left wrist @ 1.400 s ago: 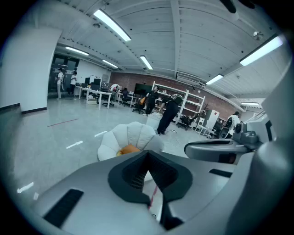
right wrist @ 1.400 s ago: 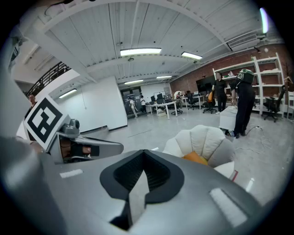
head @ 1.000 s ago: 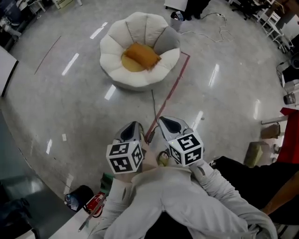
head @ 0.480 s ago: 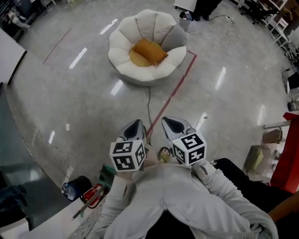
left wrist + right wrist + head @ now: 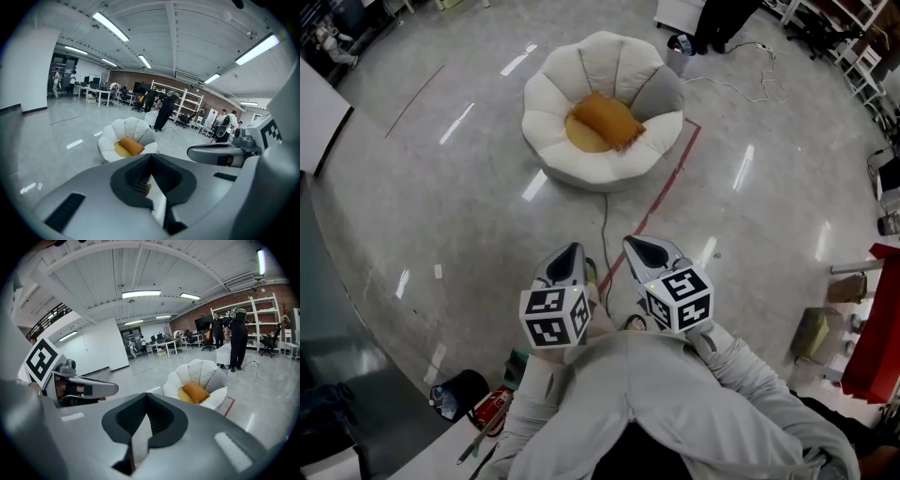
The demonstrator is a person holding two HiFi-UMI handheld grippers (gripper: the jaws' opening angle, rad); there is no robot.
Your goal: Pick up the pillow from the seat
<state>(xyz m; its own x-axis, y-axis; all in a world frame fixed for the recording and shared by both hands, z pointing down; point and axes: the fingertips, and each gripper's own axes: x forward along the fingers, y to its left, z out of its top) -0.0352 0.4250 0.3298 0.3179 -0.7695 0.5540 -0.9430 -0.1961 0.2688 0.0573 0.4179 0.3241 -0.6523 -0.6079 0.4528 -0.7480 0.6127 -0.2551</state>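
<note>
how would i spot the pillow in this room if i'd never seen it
On the glossy grey floor stands a white petal-shaped padded seat. In its hollow lies the orange-brown rectangular fabric pillow, partly over a flat round yellow seat pad; the pillow is darker, plump and cornered.

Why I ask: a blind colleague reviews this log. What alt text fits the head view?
An orange rectangular pillow lies in a white petal-shaped padded seat on a glossy grey floor, well ahead of the person. Their grey left gripper and right gripper are held close to the chest, jaws together and empty.
</note>
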